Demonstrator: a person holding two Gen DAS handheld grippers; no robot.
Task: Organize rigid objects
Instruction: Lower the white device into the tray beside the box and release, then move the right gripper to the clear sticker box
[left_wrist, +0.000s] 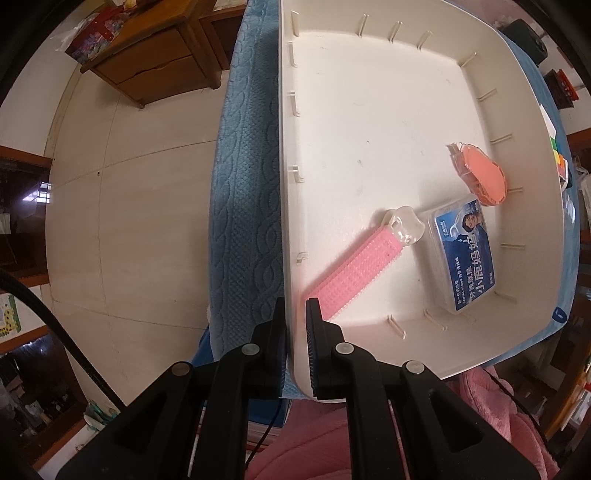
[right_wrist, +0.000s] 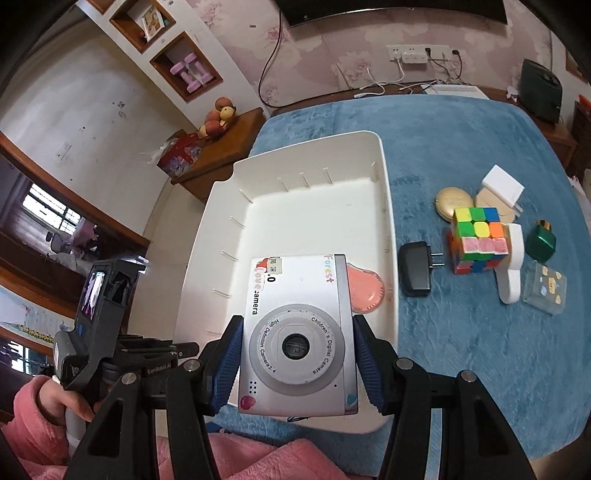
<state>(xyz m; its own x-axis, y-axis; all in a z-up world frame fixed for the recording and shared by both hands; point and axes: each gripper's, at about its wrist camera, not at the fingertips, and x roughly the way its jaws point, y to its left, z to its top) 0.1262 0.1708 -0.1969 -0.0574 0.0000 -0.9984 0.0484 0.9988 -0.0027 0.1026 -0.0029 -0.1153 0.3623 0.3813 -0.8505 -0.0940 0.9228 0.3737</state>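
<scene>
— Even, soft indoor light fills both fisheye views; the white plastic bin reads bright, nearly washed out on its floor

— Shadows? A dark band falls along the blue quilted cloth beside the bin wall; daylight glows in the window at left

— Edges bend hard and darken to black corners; the silver toy camera stays sharp

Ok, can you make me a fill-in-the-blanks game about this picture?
1. The right gripper holds a silver ____.
2. The left gripper is shut on the bin's ____.
3. The cube sits on a ____ cloth.
4. The comb in the bin is ____.

Answers: camera, wall, blue, pink
</scene>
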